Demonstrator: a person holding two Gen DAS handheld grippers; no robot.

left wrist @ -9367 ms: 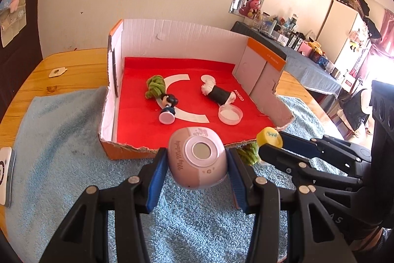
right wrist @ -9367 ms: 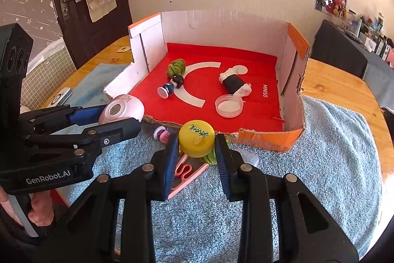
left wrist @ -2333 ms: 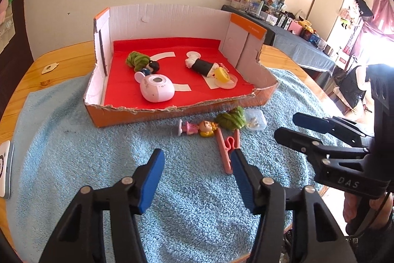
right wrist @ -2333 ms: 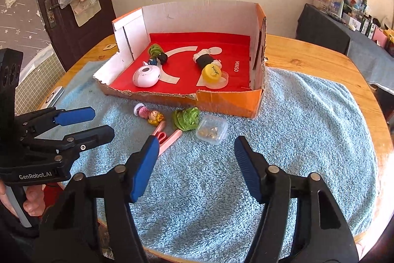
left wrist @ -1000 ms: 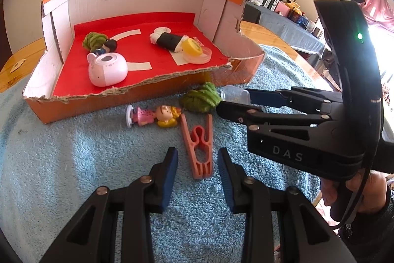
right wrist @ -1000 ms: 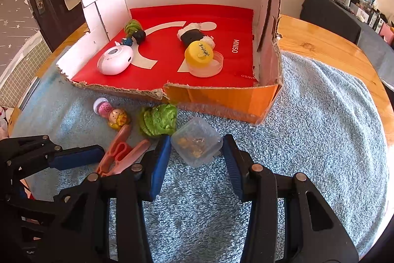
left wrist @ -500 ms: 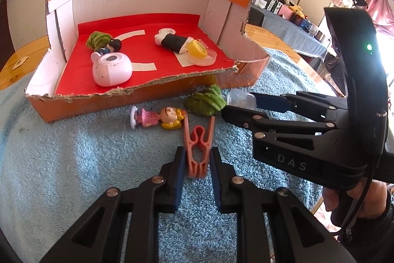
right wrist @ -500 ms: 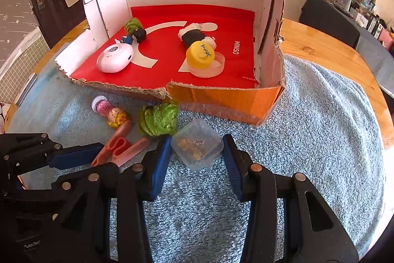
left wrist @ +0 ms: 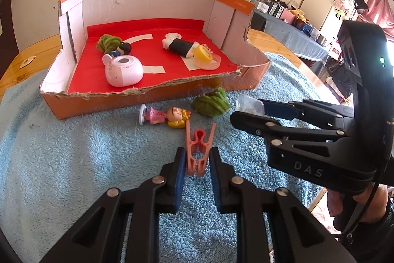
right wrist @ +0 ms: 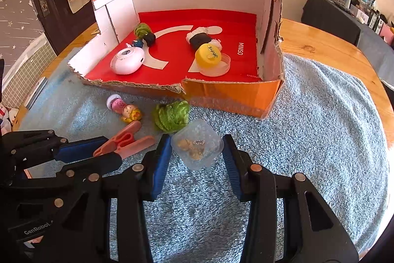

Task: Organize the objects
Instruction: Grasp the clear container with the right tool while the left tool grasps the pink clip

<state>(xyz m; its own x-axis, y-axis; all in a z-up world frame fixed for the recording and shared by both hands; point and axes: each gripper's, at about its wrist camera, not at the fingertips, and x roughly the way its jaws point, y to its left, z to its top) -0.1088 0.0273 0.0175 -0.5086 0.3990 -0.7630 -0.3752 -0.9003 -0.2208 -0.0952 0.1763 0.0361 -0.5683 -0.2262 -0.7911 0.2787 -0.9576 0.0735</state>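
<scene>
Already the left gripper (left wrist: 196, 165) has its pads on either side of the peg (left wrist: 198, 152), clenched on the tail end of it or very nearly so; any gap left is too slight to make out. The peg's long axis runs straight ahead along the fingers, its two prongs pointing toward the box (left wrist: 157, 95), so a lift should carry it nose-first over the torn front wall.

The right gripper (right wrist: 195, 159) stands released, its pads flanking the tub (right wrist: 197, 147) with a sliver of towel (right wrist: 307, 139) showing at each side. The tub lies dead ahead between them, just beside the green ball (right wrist: 171, 115), near the box's front right corner.

Each hand sits nearest its own item. The doll (left wrist: 163, 115) lies crosswise beyond the peg, on the towel before the box's front wall, with neither gripper on it.
</scene>
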